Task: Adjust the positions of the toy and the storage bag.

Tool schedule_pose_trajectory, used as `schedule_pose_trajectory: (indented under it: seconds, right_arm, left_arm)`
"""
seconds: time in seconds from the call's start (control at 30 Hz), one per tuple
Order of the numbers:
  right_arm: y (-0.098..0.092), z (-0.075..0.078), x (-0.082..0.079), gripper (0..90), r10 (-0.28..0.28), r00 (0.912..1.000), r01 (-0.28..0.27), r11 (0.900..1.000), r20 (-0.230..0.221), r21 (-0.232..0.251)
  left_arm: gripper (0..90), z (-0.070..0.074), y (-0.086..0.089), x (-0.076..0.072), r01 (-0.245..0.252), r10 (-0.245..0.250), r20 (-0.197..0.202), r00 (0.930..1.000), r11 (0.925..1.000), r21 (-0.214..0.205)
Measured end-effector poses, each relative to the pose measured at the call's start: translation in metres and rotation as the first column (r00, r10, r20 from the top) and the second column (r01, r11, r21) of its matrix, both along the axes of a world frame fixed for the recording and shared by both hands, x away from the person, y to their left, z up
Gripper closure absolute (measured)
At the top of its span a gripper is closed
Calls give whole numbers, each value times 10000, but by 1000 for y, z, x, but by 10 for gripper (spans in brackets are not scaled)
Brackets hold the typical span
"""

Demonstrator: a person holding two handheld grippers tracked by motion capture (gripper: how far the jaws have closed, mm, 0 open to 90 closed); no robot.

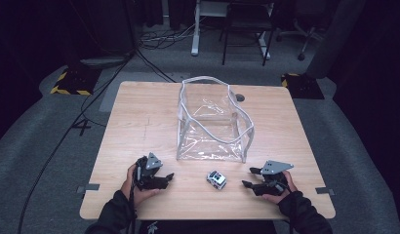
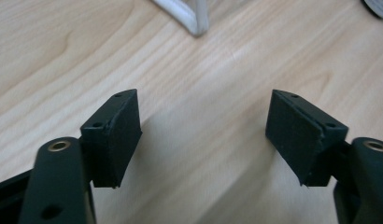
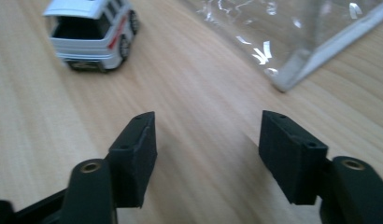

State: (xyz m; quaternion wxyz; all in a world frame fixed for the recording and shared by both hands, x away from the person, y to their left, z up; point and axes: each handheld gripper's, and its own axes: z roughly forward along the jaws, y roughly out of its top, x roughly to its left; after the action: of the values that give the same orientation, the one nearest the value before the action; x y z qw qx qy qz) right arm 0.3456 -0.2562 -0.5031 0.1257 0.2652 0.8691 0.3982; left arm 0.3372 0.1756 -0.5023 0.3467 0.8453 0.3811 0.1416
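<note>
With both the left gripper (image 1: 170, 176) and right gripper (image 1: 249, 177) spread and empty, I line up on the toy car (image 1: 216, 179) between them, short of the clear bag (image 1: 212, 122), needing a pinch next.

Grey carpet floor (image 1: 37, 126), dark room, desk legs (image 1: 195, 29) behind.

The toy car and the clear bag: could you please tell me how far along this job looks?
Nothing looks done yet: the toy car stands on the table in front of the clear bag, which is open at the top and holds nothing. In hand: nothing; the left gripper and right gripper flank the car, both open. Left: probably grasping the car and placing it in the bag.
</note>
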Motion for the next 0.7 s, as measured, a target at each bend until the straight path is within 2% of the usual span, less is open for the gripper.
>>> schedule_pose_trajectory:
  seconds: [0.03, 0.07, 0.13, 0.2, 0.43, 0.57, 0.6, 0.63, 0.7]
  right_arm:
    - [3, 0, -3, 331, 166, 9999, -166, 9999, 17, -49]
    - [11, 0, -8, 313, 559, 9984, -559, 9984, 16, -67]
    - [18, -1, -10, 283, 745, 9972, -745, 9972, 30, -108]
    - [24, 0, -12, 246, 841, 9964, -842, 9963, -59, -167]
    - [41, -1, -13, 163, 1070, 9942, -1073, 9937, -100, -325]
    - [51, -1, -12, 162, 1206, 9927, -1208, 9921, -74, -325]
    - [62, -1, -14, 162, 1085, 9939, -1089, 9939, -218, -196]
    - [62, -1, -14, 162, 1085, 9939, -1089, 9939, -218, -196]
    - [75, -2, -15, 161, 1159, 9931, -1163, 9929, -190, -232]
  left_arm:
    - [235, 0, 3, -3, 72, -72, -48, 10000, 10000, 61]
    - [209, 0, 7, -7, 103, -102, -72, 9999, 9999, 135]
    - [183, 0, 10, -10, 60, -59, -81, 9999, 9999, 98]
    - [165, 0, 12, -10, 66, -63, -123, 9999, 9997, 222]
    - [120, -1, 10, -7, 70, -67, -184, 9998, 9999, 148]
    - [116, -1, 10, -7, 72, -70, -87, 9999, 9997, 225]
    - [113, -1, 10, -6, 82, -80, -139, 9999, 9998, 195]
    - [112, -1, 10, -6, 82, -80, -139, 9999, 9998, 195]
    - [112, -1, 10, -6, 72, -70, -99, 9999, 9997, 228]
